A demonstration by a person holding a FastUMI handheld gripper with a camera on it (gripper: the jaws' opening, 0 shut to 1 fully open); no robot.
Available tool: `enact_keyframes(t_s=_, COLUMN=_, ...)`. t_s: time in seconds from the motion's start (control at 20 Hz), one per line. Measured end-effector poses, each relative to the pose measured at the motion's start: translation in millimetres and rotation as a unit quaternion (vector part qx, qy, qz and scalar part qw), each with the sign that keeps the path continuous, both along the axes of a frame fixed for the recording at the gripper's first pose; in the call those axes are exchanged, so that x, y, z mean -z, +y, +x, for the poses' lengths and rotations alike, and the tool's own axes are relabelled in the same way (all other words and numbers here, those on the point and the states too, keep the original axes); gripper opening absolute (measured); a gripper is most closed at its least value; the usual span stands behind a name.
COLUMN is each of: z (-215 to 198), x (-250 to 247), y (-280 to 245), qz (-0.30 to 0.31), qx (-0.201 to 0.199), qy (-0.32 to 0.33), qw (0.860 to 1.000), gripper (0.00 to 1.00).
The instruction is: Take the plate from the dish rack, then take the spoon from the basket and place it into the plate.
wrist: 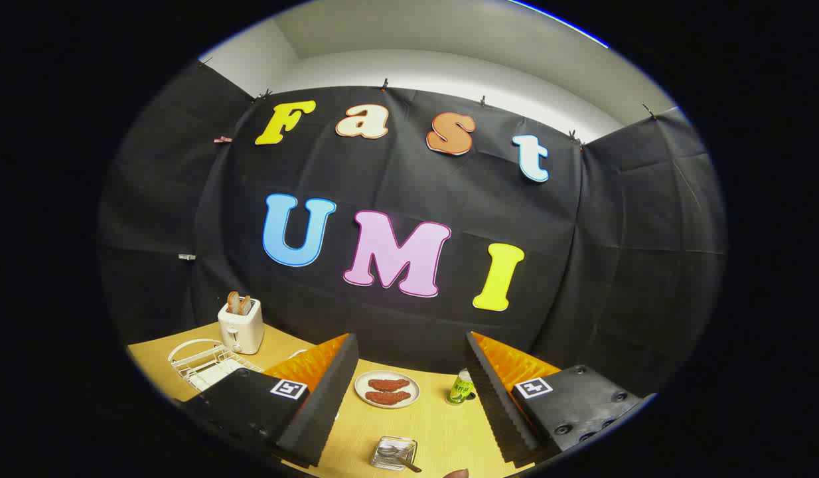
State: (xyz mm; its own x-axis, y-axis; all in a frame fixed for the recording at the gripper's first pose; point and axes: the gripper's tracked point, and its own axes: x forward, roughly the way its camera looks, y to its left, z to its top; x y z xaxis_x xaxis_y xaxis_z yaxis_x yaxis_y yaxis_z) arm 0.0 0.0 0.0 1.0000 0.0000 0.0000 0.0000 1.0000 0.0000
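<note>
My gripper (pixel 411 338) is open and holds nothing, raised above a wooden table (pixel 443 431). To the left, partly behind the left finger (pixel 316 392), stands a white wire dish rack (pixel 196 362) with something flat and white in it, probably the plate (pixel 214 375). Low between the fingers, close to me, a small clear square basket (pixel 395 453) holds a metal spoon (pixel 397 455) whose handle sticks out to the right.
A white toaster (pixel 240 325) with bread slices stands behind the rack. A round plate with two reddish-brown food pieces (pixel 387 389) lies between the fingers, a green can (pixel 460 388) to its right. A fingertip (pixel 457 473) shows near the basket.
</note>
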Motion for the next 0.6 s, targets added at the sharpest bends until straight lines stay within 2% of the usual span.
enact_keyframes(t_s=0.6, z=2.3, x=8.6, y=4.0, qz=-0.002, qx=-0.001, qy=0.012, qw=1.0, gripper=0.97)
